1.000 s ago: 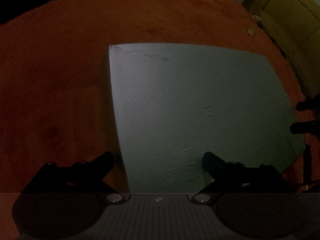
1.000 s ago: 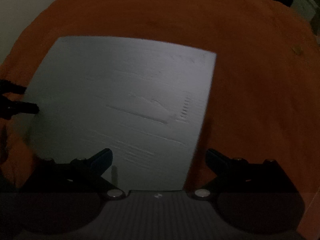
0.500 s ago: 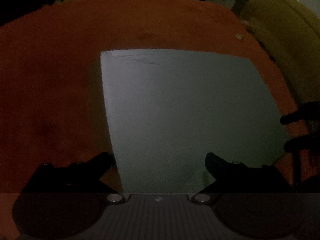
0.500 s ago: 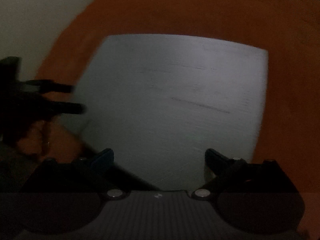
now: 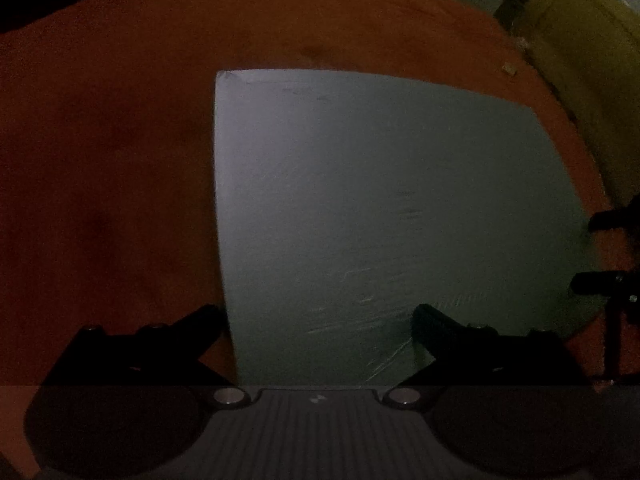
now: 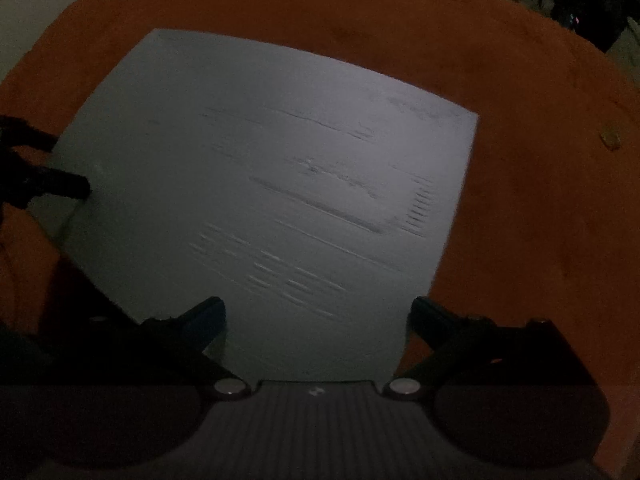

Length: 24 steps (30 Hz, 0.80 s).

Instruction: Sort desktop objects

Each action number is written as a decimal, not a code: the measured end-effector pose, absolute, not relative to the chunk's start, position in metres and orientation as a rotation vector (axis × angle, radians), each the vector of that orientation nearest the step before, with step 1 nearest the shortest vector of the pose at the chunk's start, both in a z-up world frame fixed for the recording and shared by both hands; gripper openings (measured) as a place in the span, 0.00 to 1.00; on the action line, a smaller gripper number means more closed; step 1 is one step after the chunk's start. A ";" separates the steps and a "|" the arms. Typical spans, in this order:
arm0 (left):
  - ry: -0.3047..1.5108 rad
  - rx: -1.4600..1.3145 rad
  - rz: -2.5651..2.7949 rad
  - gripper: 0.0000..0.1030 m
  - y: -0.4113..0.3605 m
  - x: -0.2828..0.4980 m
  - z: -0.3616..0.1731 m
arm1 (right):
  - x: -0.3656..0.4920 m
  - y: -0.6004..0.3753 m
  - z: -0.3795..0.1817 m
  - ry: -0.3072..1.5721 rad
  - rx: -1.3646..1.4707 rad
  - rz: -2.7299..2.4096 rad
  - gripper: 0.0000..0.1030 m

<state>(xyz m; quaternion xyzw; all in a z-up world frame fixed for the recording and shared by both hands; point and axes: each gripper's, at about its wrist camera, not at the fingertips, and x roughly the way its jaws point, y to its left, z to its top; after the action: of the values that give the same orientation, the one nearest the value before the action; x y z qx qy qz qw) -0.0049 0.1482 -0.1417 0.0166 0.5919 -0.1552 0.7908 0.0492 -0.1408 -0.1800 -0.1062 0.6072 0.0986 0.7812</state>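
Observation:
A large grey mat [image 5: 380, 208] lies flat on an orange tablecloth [image 5: 100, 160], scuffed and scratched on top. My left gripper [image 5: 316, 312] hangs open above the mat's near left edge, one finger over the cloth and one over the mat, with nothing between them. My right gripper [image 6: 317, 304] stands open over the mat's [image 6: 280, 180] near right part, also empty. Each gripper shows in the other's view: the right gripper [image 5: 596, 252] at the mat's right edge, the left gripper [image 6: 60, 160] at its left edge. The scene is very dark.
A small tan scrap [image 5: 509, 68] lies on the cloth beyond the mat's far right corner, also visible as the scrap [image 6: 610, 138] in the right wrist view. Yellowish furniture [image 5: 580, 60] stands past the table's right side. Pale floor [image 6: 40, 8] shows beyond the table's far left edge.
The right gripper has slid sideways and rolled over the mat, so the mat sits differently in its view. The left gripper stayed in place and its fingers spread slightly wider.

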 end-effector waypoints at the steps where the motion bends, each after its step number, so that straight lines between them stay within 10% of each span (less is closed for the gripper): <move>1: 1.278 0.061 -0.337 0.99 0.146 -0.004 -0.137 | 0.054 -0.141 -0.176 1.329 -0.210 0.214 0.98; 24: 1.074 -0.053 -0.139 1.00 0.137 -0.012 0.029 | 0.083 -0.080 -0.023 1.098 0.219 -0.032 1.00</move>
<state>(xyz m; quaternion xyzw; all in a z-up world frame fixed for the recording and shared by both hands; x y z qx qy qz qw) -0.0122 0.1372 0.0290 -0.0251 0.5112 -0.0660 0.8566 0.0830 -0.0803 -0.0225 0.1038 0.5208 -0.0153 0.8472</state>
